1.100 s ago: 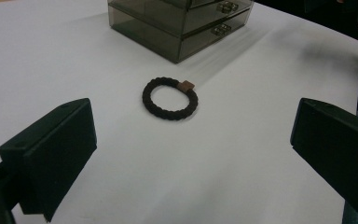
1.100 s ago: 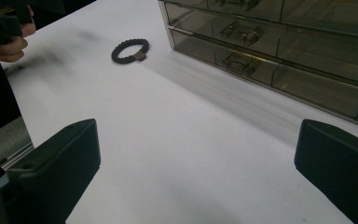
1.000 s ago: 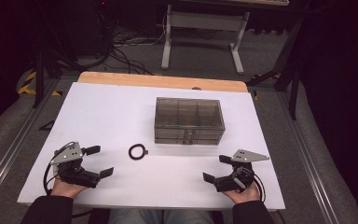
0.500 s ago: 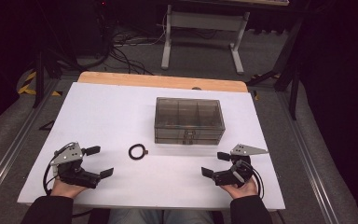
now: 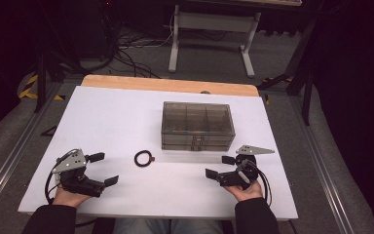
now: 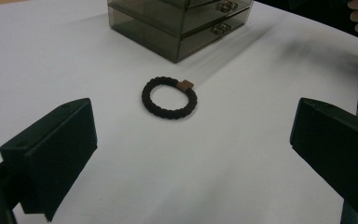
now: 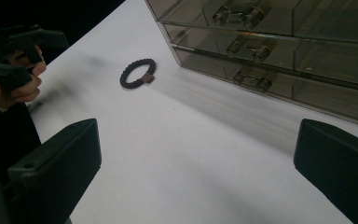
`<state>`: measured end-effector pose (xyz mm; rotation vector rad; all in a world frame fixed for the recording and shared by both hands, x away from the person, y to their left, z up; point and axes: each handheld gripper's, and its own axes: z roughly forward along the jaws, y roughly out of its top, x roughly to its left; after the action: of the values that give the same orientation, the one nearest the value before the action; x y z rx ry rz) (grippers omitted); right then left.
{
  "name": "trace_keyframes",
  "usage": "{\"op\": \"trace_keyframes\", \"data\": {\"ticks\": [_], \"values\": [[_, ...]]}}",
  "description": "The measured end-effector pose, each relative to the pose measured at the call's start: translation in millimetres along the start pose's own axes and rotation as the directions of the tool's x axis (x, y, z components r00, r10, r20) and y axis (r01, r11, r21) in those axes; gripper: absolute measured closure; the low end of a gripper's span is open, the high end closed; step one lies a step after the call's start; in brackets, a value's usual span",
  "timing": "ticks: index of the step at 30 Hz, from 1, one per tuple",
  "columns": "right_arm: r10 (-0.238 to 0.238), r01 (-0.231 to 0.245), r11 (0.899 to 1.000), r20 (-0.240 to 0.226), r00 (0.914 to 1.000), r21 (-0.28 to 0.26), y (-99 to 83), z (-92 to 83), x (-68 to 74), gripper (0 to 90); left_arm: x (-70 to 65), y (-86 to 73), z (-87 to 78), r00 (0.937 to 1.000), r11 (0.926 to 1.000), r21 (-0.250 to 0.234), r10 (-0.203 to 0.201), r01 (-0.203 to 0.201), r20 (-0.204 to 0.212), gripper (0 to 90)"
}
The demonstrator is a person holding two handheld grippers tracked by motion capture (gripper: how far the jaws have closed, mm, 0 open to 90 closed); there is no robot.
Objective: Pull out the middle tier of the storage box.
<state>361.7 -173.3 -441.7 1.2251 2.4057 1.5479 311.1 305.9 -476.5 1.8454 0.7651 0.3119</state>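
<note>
A black braided hair band (image 5: 143, 158) with a small brown tag lies flat on the white table (image 5: 112, 122), just in front of a smoky clear drawer box (image 5: 197, 125). The band (image 6: 169, 97) and the box (image 6: 179, 21) lie ahead of my left jaws. My left gripper (image 5: 101, 168) rests open at the near left, well left of the band. My right gripper (image 5: 220, 165) is open at the near right, close to the box's front right corner. Its view shows the drawers' handles (image 7: 244, 50) and the band (image 7: 138, 73) farther off. Both hold nothing.
The table's wooden far edge (image 5: 170, 85) shows behind the box. Metal rails (image 5: 9, 156) run along both sides of the table. Beyond it stand a white stand's legs (image 5: 209, 44) and loose cables on the floor.
My right gripper has shifted a little forward and left, toward the box's front. The left gripper, the band and the box have stayed put.
</note>
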Motion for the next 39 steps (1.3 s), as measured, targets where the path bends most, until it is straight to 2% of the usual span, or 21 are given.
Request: {"op": "trace_keyframes", "data": {"ticks": [3,4,7,11,14,17,20,21,22,25,35,38,39], "values": [[0.050,-0.051,0.998,-0.027,0.9984,-0.022,1.4,4.4,-2.7,2.6,1.1,0.5,-0.8,0.9998,0.9998,0.001,0.022,-0.022,-0.004,1.2],[0.068,-0.070,0.997,-0.038,0.9969,-0.034,1.9,5.8,-3.6,2.9,0.3,0.2,-0.6,1.0000,1.0000,-0.001,0.009,-0.009,-0.002,1.2],[0.117,-0.120,0.991,-0.047,0.9920,-0.058,3.2,9.4,-6.5,3.2,0.0,0.3,-0.9,0.9999,0.9999,0.002,0.011,-0.011,-0.003,1.2],[0.192,-0.196,0.978,-0.064,0.9793,-0.071,4.3,14.3,-11.5,4.7,0.5,0.5,-1.3,0.9997,0.9997,0.004,0.024,-0.024,-0.009,1.2],[0.241,-0.248,0.965,-0.085,0.9668,-0.080,4.3,17.0,-14.5,6.1,0.7,0.5,-1.5,0.9995,0.9996,0.004,0.029,-0.029,-0.010,1.3],[0.277,-0.283,0.955,-0.079,0.9577,-0.089,4.5,20.1,-16.4,6.3,0.3,0.4,-1.7,0.9996,0.9997,0.004,0.026,-0.026,-0.011,1.2],[0.315,-0.323,0.941,-0.086,0.9452,-0.097,4.8,21.5,-18.1,8.5,1.3,0.7,-2.0,0.9990,0.9991,0.005,0.042,-0.042,-0.015,1.2],[0.325,-0.332,0.938,-0.087,0.9418,-0.098,4.9,22.2,-18.9,9.4,0.3,0.3,-1.7,0.9996,0.9996,0.005,0.027,-0.027,-0.011,1.2],[0.337,-0.344,0.933,-0.084,0.9378,-0.100,5.0,23.1,-19.4,10.1,0.9,0.6,-1.7,0.9991,0.9991,0.005,0.041,-0.041,-0.014,1.2],[0.379,-0.384,0.918,-0.065,0.9232,-0.098,4.7,26.0,-21.3,11.6,-1.0,0.3,-1.1,0.9996,0.9996,0.002,0.027,-0.027,-0.011,1.2],[0.494,-0.504,0.856,-0.108,0.8629,-0.117,2.1,37.8,-24.7,20.3,-1.4,0.4,-1.2,0.9992,0.9993,0.007,0.038,-0.038,-0.011,1.2],[0.513,-0.523,0.845,-0.107,0.8516,-0.113,1.5,39.9,-24.9,23.5,-1.7,0.4,-1.0,0.9992,0.9992,0.008,0.039,-0.039,-0.010,1.2],[0.515,-0.525,0.844,-0.106,0.8504,-0.112,1.3,40.6,-24.5,24.3,-1.7,0.4,-1.0,0.9992,0.9992,0.007,0.038,-0.038,-0.010,1.2]]}}
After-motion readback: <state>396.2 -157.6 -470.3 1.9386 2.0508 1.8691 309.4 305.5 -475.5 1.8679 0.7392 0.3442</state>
